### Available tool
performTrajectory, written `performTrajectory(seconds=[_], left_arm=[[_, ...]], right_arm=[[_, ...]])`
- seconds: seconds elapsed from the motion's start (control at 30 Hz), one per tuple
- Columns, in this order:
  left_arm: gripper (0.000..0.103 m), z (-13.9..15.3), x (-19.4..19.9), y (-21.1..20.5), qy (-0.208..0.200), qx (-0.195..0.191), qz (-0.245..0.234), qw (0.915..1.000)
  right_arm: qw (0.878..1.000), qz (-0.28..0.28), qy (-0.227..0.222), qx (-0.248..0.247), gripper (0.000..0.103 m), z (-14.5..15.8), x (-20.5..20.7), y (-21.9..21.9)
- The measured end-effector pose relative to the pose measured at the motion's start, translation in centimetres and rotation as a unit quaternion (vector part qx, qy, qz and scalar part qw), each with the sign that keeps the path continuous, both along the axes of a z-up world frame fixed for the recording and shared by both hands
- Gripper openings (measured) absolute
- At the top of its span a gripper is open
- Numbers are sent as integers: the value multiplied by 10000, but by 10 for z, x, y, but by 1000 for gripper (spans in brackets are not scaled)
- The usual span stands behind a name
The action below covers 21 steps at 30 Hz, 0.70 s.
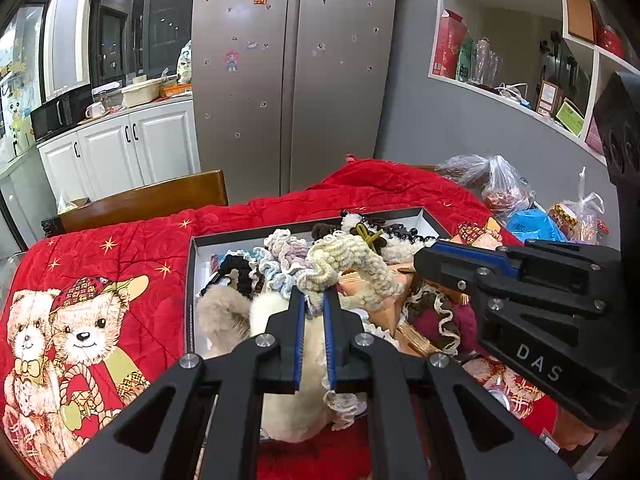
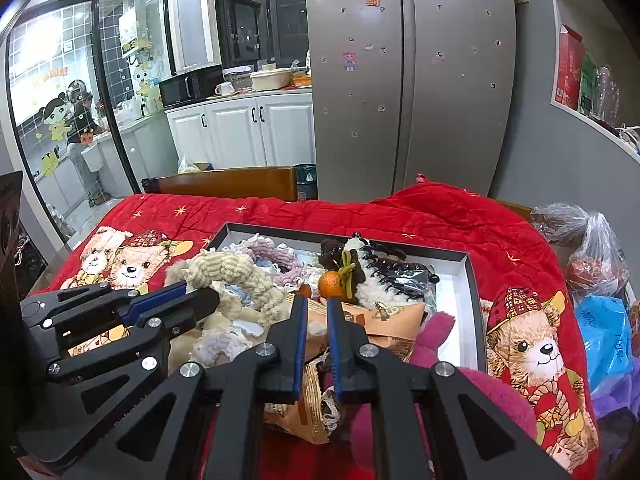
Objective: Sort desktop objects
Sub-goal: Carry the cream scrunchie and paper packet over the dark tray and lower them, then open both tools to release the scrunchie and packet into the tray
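Observation:
A shallow black-rimmed box (image 1: 191, 280) (image 2: 473, 280) on the red quilt is heaped with knitted scrunchies, fluffy hair bands, a black claw clip (image 2: 396, 276) and a small orange charm (image 2: 331, 282). My left gripper (image 1: 316, 295) (image 2: 214, 300) is shut on a cream knitted scrunchie (image 1: 348, 258) (image 2: 236, 274), which arches up over the pile. My right gripper (image 2: 317, 301) (image 1: 419, 261) hovers shut over a tan paper packet (image 2: 384, 316) in the box; nothing shows pinched between its pads. A dark pink plush (image 2: 438, 330) lies at the near right corner.
A red teddy-bear quilt (image 1: 120, 264) covers the table. A wooden chair back (image 1: 160, 198) stands at the far edge. Plastic bags (image 1: 496, 184) and a blue bag (image 2: 604, 332) crowd the right side. A steel fridge (image 1: 288, 80) and white cabinets stand behind.

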<state>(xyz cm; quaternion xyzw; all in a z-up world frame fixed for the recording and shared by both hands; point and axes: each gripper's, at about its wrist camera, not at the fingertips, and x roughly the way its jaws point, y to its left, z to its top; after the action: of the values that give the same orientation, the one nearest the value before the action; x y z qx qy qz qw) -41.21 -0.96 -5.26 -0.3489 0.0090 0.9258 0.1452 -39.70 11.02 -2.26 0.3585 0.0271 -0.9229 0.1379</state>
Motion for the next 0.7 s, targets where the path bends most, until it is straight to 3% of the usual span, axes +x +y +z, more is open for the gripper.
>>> performTrajectory(seconds=[0.07,0.13,0.17,0.2,0.23,0.43,0.7], left_arm=[[14,1,1,-2,17,-42,63,10000],[38,1,2,-4,-9,-148,213,9997],[61,2,3,-5,8,-190,268,9995],[67,3,5,-7,106,-261,441,9986],[68,4,6,-10,155,-262,484,9984],[77,12,7,-18,211,-274,540,9979],[84,22,18,-16,251,-218,480,9983]], right_arm=[[10000,24,-20,-41,11,0,0,1],[10000,29,26,-13,11,1,0,0],[9998,18,118,148,11,2,3,-2],[9996,5,172,224,19,3,4,-4],[9993,0,233,299,28,5,7,-5],[9981,-140,499,347,54,16,15,0],[9986,-227,459,144,65,26,17,8]])
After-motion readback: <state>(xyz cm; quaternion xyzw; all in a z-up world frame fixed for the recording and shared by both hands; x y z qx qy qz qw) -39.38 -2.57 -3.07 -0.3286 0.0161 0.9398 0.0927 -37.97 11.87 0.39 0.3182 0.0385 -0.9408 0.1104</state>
